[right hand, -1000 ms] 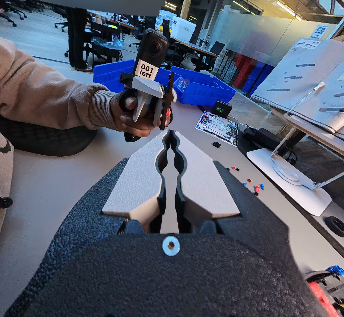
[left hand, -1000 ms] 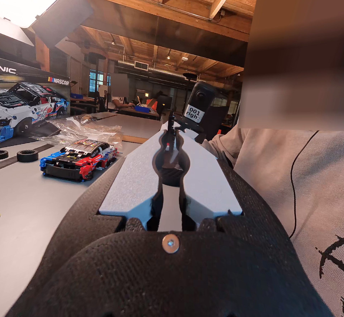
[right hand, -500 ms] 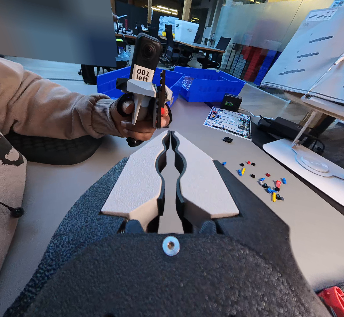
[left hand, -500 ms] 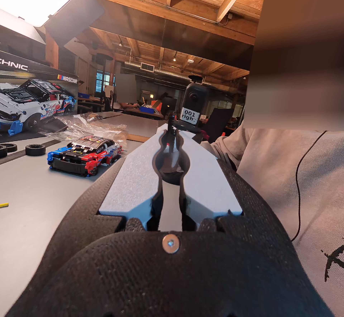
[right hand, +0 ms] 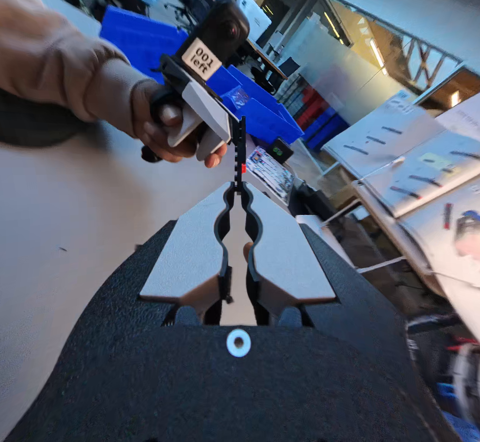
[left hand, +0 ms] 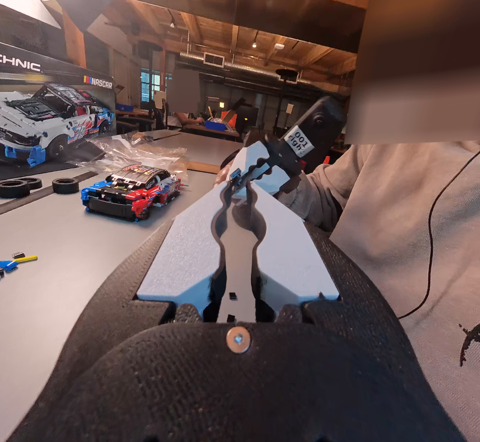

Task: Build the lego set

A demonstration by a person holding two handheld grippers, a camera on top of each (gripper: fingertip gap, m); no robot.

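Note:
A thin black lego beam point(right hand: 240, 149) with a red pin point(right hand: 243, 168) on its side hangs in the air between my two grippers. My left gripper point(left hand: 237, 186) is shut on its upper part; it also shows in the right wrist view point(right hand: 230, 131). My right gripper point(right hand: 238, 187) is shut on the beam's lower end. In the left wrist view the right gripper point(left hand: 237, 177) meets my left tips, with the beam's end point(left hand: 235, 173) showing there. The part-built red, blue and black lego car point(left hand: 132, 193) stands on the grey table point(left hand: 65, 260) to the left.
The set's box point(left hand: 52, 118), clear plastic bags point(left hand: 135, 154) and loose black tyres point(left hand: 65, 185) lie behind the car. Small loose pieces point(left hand: 15, 260) lie at the left edge. Blue bins point(right hand: 259, 118), a sticker sheet point(right hand: 272, 172) and the instruction booklet point(right hand: 389, 144) are beyond the grippers. Left and right tips are no more than a few centimetres apart.
My right gripper, shut and empty a short way off before, has moved up to the left gripper and now grips the beam's lower end. Both grippers have tilted.

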